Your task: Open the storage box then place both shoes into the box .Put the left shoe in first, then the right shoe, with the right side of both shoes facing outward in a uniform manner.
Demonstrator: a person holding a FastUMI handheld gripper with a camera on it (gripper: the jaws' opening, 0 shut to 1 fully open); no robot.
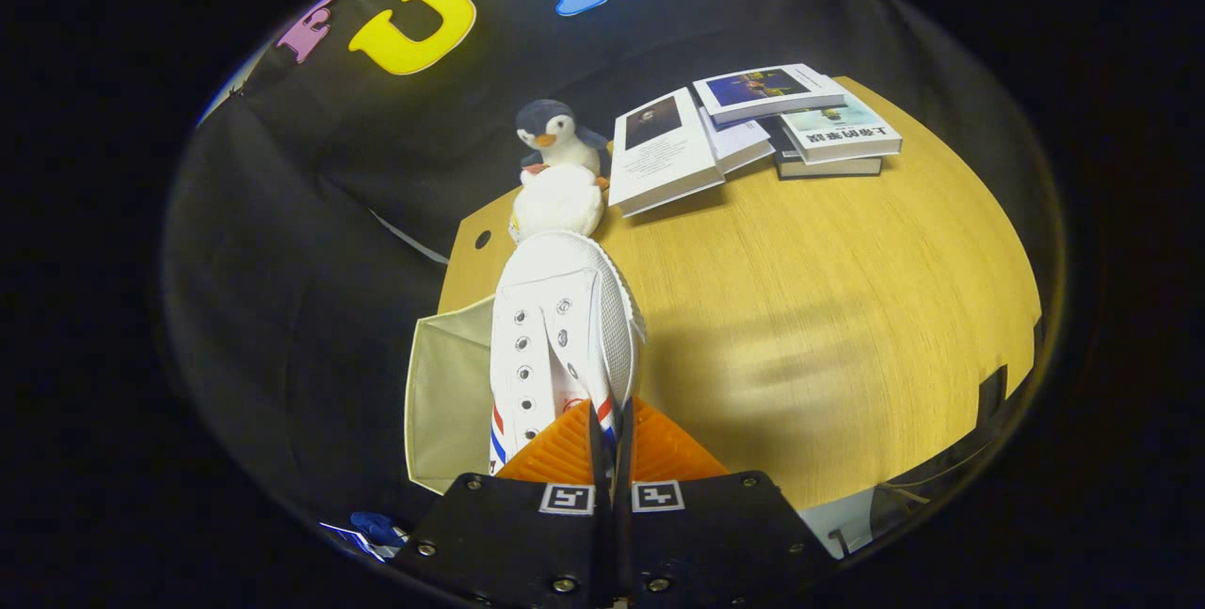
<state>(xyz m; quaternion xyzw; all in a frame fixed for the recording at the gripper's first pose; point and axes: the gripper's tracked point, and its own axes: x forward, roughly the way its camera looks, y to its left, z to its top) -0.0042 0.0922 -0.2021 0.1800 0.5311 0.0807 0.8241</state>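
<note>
Gripper view: our gripper [610, 435] pinches the shoe [562, 327], toe pointing away, just beside the box [447, 392] on its left.

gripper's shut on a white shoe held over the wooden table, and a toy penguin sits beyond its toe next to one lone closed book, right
Not quite: in the gripper view several books lie beside the penguin, not one. The rest holds: the gripper is shut on the white shoe over the wooden table.
</note>
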